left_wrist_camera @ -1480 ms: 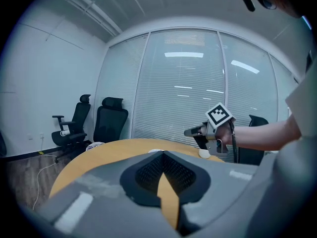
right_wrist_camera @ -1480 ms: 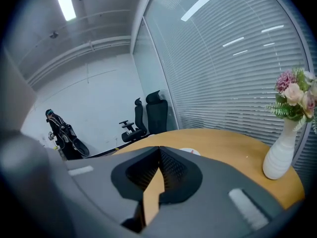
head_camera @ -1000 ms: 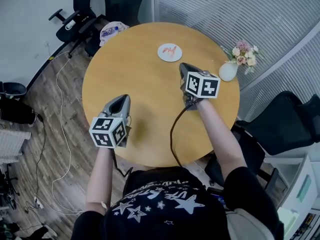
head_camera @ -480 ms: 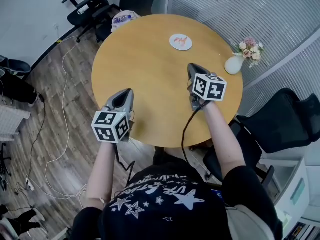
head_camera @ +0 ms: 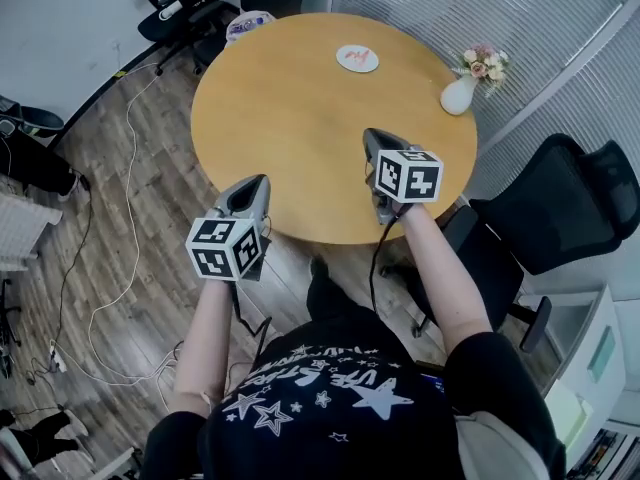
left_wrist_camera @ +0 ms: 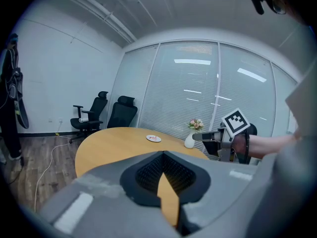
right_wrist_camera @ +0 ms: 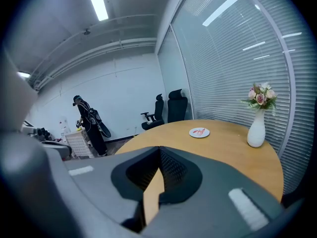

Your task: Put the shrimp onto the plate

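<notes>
I have both grippers at the near side of the round wooden table (head_camera: 300, 118), each carried in a hand. The left gripper (head_camera: 255, 180) sits at the near-left edge, its marker cube out over the floor. Its jaws are pressed together at the tips with nothing between them. The right gripper (head_camera: 368, 133) is over the near-right part of the tabletop, and its jaws are likewise closed on nothing. The shrimp (head_camera: 356, 56) lies on the small white plate (head_camera: 357, 58) at the far side of the table, well apart from both grippers. To the right of the plate, near the far-right edge, a white vase (head_camera: 458, 93) of flowers stands upright. A black office chair (head_camera: 560, 208) stands just off the table's right side, and more chairs (head_camera: 180, 8) sit beyond the far-left edge.
</notes>
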Demonstrator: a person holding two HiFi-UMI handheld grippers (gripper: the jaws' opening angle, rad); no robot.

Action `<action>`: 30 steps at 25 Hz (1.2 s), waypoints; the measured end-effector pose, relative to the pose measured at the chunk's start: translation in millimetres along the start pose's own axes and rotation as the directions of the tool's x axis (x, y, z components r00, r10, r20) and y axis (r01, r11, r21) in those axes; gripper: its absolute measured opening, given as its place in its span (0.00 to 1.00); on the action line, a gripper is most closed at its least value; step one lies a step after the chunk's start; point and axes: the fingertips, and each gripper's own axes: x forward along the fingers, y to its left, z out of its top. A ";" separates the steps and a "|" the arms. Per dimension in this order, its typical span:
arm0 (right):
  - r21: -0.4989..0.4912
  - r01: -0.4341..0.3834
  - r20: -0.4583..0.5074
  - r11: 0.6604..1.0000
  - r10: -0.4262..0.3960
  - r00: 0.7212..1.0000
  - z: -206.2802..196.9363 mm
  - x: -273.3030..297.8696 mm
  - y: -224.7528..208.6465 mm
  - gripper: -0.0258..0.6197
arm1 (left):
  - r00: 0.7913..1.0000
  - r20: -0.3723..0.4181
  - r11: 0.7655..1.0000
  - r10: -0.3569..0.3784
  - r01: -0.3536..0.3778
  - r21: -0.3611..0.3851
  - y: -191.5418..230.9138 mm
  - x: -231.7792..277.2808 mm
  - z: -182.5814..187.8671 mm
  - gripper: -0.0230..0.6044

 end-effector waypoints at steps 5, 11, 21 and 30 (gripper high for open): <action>0.010 -0.010 -0.003 1.000 0.010 1.000 -20.5 -36.3 19.1 0.04 | 1.000 0.007 1.000 0.014 -0.013 -0.006 -16.0 -41.2 -15.0 0.04; 0.025 -0.017 0.007 1.000 0.017 1.000 -38.6 -73.7 47.0 0.04 | 0.999 0.035 1.000 0.023 -0.022 -0.008 -29.0 -88.4 -19.8 0.04; 0.026 -0.012 0.028 1.000 0.011 1.000 -65.8 -133.9 84.1 0.04 | 1.000 0.026 1.000 -0.009 0.010 -0.014 -52.9 -137.9 -49.0 0.04; 0.033 0.044 0.011 0.999 -0.044 0.999 -89.9 -172.6 79.4 0.04 | 0.999 0.015 0.998 -0.050 0.050 -0.030 -71.5 -150.5 -67.2 0.04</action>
